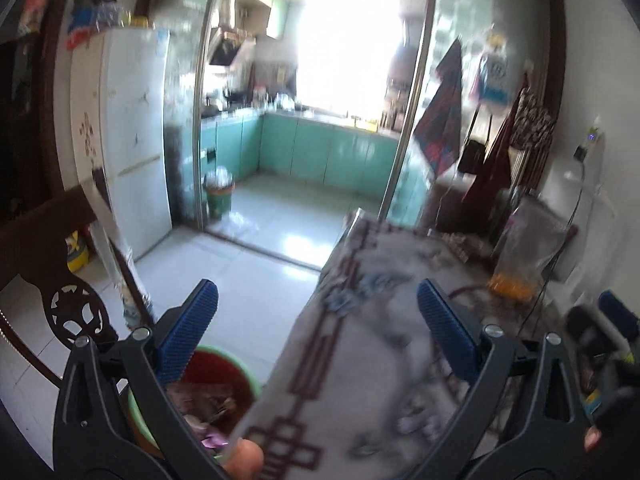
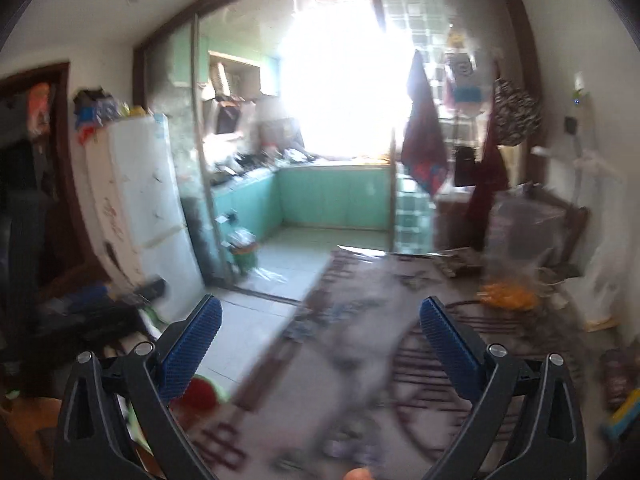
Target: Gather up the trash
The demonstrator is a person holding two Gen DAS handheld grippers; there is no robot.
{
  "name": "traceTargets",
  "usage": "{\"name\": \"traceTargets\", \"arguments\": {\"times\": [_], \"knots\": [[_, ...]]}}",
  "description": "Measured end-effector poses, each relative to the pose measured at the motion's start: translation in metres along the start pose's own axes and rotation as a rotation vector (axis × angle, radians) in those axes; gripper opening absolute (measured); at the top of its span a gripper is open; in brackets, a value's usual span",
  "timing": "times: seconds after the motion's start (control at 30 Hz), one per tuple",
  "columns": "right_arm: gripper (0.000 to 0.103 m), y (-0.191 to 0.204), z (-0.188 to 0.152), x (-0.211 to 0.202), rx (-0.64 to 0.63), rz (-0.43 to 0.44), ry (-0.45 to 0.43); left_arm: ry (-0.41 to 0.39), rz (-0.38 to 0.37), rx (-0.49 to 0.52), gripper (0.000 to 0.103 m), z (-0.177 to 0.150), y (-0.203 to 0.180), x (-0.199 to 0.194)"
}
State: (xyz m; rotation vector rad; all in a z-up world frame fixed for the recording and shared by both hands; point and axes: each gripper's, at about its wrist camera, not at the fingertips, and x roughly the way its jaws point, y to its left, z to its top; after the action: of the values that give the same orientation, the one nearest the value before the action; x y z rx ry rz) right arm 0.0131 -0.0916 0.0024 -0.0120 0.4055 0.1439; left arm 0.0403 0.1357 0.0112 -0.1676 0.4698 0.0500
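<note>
My left gripper (image 1: 317, 318) is open with nothing between its blue pads. It hangs over the edge of a table with a patterned cloth (image 1: 360, 360). Just below its left finger stands a red bin with a green rim (image 1: 218, 388), holding wrappers and scraps. My right gripper (image 2: 320, 326) is also open and holds nothing, above the same tablecloth (image 2: 352, 364). The red bin (image 2: 202, 394) shows beside its left finger. A clear bag of orange pieces (image 1: 516, 280) (image 2: 508, 294) lies on the far right of the table. Both views are blurred.
A white fridge (image 1: 136, 140) (image 2: 148, 200) stands at the left beside the sliding door to a green kitchen. A small lined bin (image 1: 219, 196) (image 2: 244, 254) sits by that door. A dark carved chair (image 1: 60, 300) is at the left. Cloths hang at the right wall.
</note>
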Motion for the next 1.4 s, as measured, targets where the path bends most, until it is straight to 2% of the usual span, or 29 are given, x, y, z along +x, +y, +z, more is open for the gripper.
{"name": "traceTargets", "arguments": {"times": [0.1, 0.13, 0.2, 0.3, 0.33, 0.5, 0.57, 1.0, 1.4], "knots": [[0.096, -0.023, -0.003, -0.022, -0.05, -0.112, -0.09, -0.053, -0.016, -0.011, 0.098, 0.004, -0.03, -0.019], [0.096, -0.032, -0.005, -0.027, -0.05, -0.119, -0.104, -0.051, -0.013, -0.007, 0.098, 0.005, -0.039, -0.022], [0.096, -0.047, -0.005, -0.03, -0.033, -0.09, -0.072, -0.038, 0.014, 0.001, 0.098, 0.006, -0.057, -0.027], [0.096, -0.075, 0.0, -0.029, 0.041, 0.005, -0.006, -0.03, 0.127, 0.008, 0.098, 0.007, -0.082, -0.035], [0.096, -0.086, 0.002, -0.03, 0.064, 0.025, 0.005, -0.04, 0.14, 0.01, 0.098, 0.006, -0.089, -0.039], [0.096, -0.104, 0.005, -0.039, 0.064, 0.026, 0.018, -0.05, 0.057, -0.009, 0.098, 0.002, -0.109, -0.056], [0.096, -0.11, 0.005, -0.042, 0.067, 0.034, 0.029, -0.04, 0.064, -0.011, 0.098, 0.001, -0.115, -0.06], [0.096, -0.124, -0.009, -0.041, 0.092, 0.048, 0.094, -0.009, 0.104, -0.011, 0.098, -0.009, -0.128, -0.064], [0.096, -0.119, -0.007, -0.035, 0.088, 0.064, 0.108, 0.008, 0.141, -0.006, 0.098, -0.01, -0.124, -0.058]]}}
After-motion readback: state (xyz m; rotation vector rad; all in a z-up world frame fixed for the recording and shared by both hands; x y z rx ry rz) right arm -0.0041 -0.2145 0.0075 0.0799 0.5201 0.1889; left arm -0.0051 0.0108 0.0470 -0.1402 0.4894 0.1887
